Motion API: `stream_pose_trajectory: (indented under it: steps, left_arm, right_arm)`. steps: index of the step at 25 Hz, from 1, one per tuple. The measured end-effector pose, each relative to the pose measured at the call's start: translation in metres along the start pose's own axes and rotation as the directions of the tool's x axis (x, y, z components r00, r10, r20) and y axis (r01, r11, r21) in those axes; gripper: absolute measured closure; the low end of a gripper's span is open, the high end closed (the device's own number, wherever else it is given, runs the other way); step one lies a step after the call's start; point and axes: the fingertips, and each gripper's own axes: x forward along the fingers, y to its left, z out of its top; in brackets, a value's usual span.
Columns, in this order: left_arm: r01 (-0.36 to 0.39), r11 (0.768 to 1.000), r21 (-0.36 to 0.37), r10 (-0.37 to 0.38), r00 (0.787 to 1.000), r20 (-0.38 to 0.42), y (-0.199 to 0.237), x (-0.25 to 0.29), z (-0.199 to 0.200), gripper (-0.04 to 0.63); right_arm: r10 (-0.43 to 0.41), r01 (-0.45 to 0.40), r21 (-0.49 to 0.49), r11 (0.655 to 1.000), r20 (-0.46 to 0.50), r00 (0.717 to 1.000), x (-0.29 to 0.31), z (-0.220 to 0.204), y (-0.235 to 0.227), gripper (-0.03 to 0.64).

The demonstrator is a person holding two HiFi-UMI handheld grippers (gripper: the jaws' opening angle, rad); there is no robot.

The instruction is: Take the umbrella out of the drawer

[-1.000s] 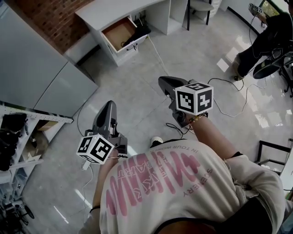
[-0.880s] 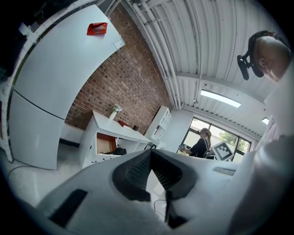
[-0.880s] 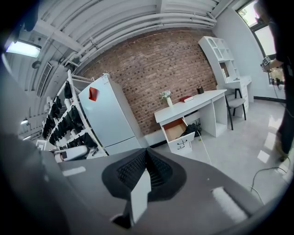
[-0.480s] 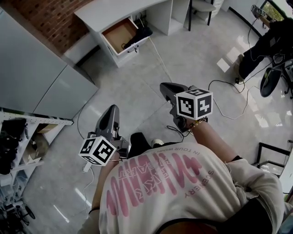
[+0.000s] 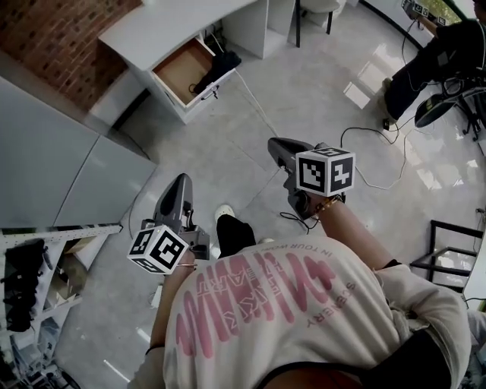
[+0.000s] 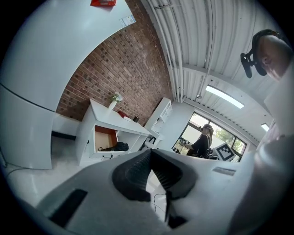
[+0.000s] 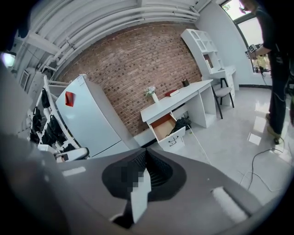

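The white desk (image 5: pixel 171 30) stands far ahead with its drawer (image 5: pixel 181 73) pulled open, showing a brown inside. A black umbrella (image 5: pixel 218 65) lies over the drawer's right front corner. It also shows as a dark bundle in the left gripper view, umbrella (image 6: pixel 117 147), and in the right gripper view, umbrella (image 7: pixel 183 123). My left gripper (image 5: pixel 181 181) and right gripper (image 5: pixel 273 144) are held over the floor, well short of the drawer and pointing toward it. Both have their jaws together with nothing between them.
A grey cabinet (image 5: pixel 61 144) runs along the left, with a shelf rack (image 5: pixel 38 258) nearer to me. Cables (image 5: pixel 364 163) trail over the pale floor. Another person (image 5: pixel 429 53) is at the upper right, by a chair leg (image 5: pixel 298 23).
The person has stepped toward the desk: a leg and a shoe now show between the grippers. Both grippers have moved forward and slightly down, still shut.
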Motion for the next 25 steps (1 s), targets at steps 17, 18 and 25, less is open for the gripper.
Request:
stream_pose_trajectory:
  steps: [17,18,25]
  left_arm:
    - [0.1,0.993,0.061,-0.1,0.995,0.008,0.093,0.074,0.137,0.589]
    - [0.105,0.992,0.066,-0.106,0.994,0.01,0.097,0.077,0.143,0.589]
    - [0.131,0.988,0.076,-0.134,0.991,0.025,0.118,0.092,0.17,0.589]
  right_arm:
    - [-0.047,0.044,0.033,0.998,0.121,0.992,0.115,0.107,0.035,0.607]
    - [-0.05,0.046,0.031,0.998,0.128,0.991,0.121,0.112,0.037,0.607]
    - [-0.064,0.062,0.02,0.998,0.153,0.986,0.145,0.127,0.048,0.607]
